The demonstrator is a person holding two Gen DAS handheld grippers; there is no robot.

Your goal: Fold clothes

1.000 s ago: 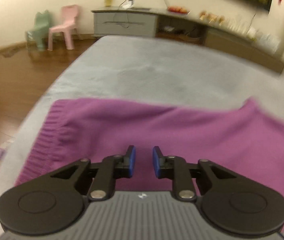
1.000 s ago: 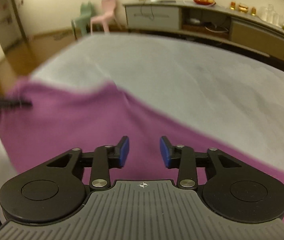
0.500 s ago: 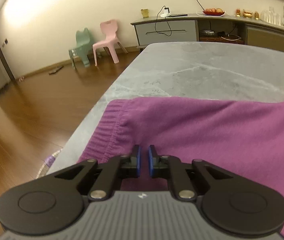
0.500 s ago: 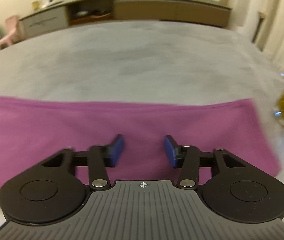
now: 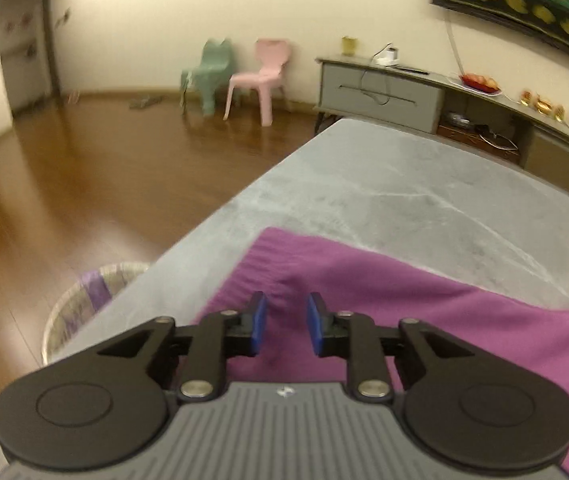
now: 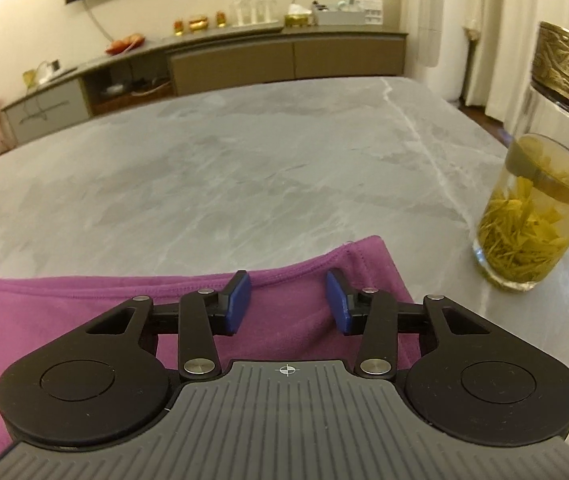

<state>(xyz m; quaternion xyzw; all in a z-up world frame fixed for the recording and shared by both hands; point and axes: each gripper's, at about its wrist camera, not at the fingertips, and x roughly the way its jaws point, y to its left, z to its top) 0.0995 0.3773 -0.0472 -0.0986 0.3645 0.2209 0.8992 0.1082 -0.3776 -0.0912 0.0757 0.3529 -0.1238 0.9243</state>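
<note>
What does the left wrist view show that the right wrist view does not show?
Only the left wrist view shows the wooden floor, a green chair, a woven basket beside the table, and the ribbed hem of the purple garment.

Only the right wrist view shows a glass of tea standing on the table, apart from the garment, and white curtains.

Both views show the purple garment, the grey table, the pink chair and the long sideboard.
</note>
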